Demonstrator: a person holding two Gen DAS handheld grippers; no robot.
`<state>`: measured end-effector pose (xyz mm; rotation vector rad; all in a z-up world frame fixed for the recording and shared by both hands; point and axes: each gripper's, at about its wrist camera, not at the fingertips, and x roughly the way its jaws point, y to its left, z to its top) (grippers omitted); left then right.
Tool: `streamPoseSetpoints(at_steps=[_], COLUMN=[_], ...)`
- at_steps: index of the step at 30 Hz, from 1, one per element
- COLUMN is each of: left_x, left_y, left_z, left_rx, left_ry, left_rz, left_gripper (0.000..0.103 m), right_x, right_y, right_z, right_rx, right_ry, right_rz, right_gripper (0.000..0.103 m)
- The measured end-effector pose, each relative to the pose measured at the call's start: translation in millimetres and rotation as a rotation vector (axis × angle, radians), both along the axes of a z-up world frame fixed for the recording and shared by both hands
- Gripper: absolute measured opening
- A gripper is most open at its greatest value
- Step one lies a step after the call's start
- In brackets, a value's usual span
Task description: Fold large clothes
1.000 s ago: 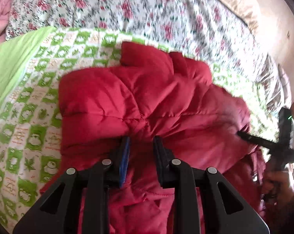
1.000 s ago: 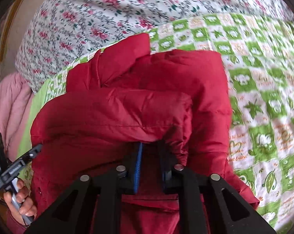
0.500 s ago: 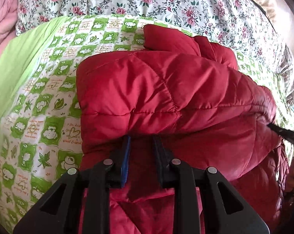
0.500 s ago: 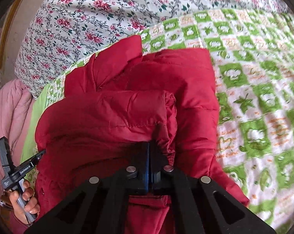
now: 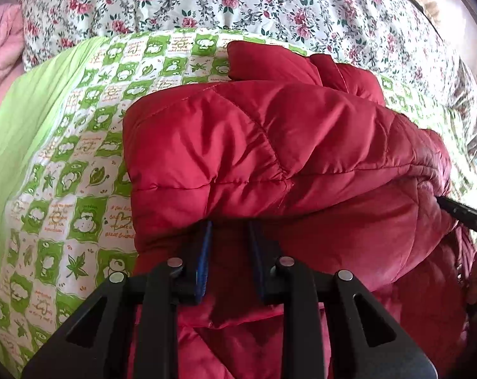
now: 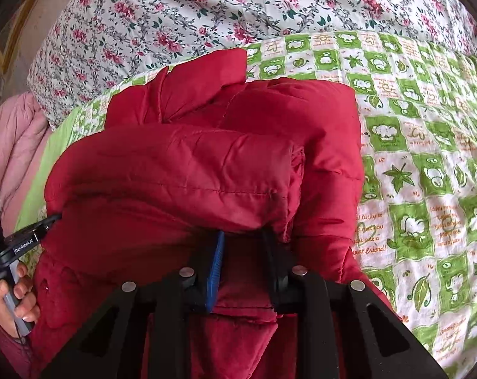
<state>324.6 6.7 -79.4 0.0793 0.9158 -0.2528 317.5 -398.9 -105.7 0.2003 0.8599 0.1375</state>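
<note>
The puffy, quilted red padded jacket (image 5: pixel 270 145) lies in a bulky heap on the green-and-white checked quilt with cartoon prints (image 5: pixel 80 164), its near edge rolled over into a thick fold and a loose flap sticking out on the side toward the floral-patterned white bedspread (image 5: pixel 238 3). The left gripper (image 5: pixel 229 230) sits at the near side of the jacket with its jaws parted a moderate way, tips tucked under the overhanging fold; red fabric lies between them, but whether they pinch it cannot be told. The right gripper (image 6: pixel 243 240) is likewise at the jacket's near side, jaws parted about as far, tips hidden beneath the rolled edge. The step in hand looks like carrying the near hem over the jacket's body toward the bedspread. The next move likely calls for both grippers to advance together and level, laying the fold flat without the slippery padding springing back.
</note>
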Motion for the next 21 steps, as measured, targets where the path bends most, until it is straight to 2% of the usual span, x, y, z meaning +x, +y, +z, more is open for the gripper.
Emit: streamPoseSetpoints(at_steps=[7, 11, 14, 18, 21], left_x=[-4, -24, -44, -66, -78], left_y=[6, 20, 33, 48, 59], left_z=[8, 26, 35, 34, 31], left_rx=[-0.026, -0.073, -0.088, -0.084, -0.102], left_ry=[0.022, 0.039, 0.034, 0.031, 0.039], left_rz=[0.004, -0.001, 0.009, 0.025, 0.049], left_gripper=[0.024, 0.025, 0.027, 0.032, 0.032], right_x=[1, 3, 4, -5, -16], right_y=[1, 5, 1, -3, -3], right_z=[-4, -2, -2, 8, 15], right_rx=[-0.018, -0.061, -0.03, -0.006, -0.01], right_ry=[0.003, -0.014, -0.01, -0.023, -0.029], right_rz=[0.011, 0.044, 0.036, 0.021, 0.019], right_gripper=[0.023, 0.023, 0.023, 0.025, 0.027])
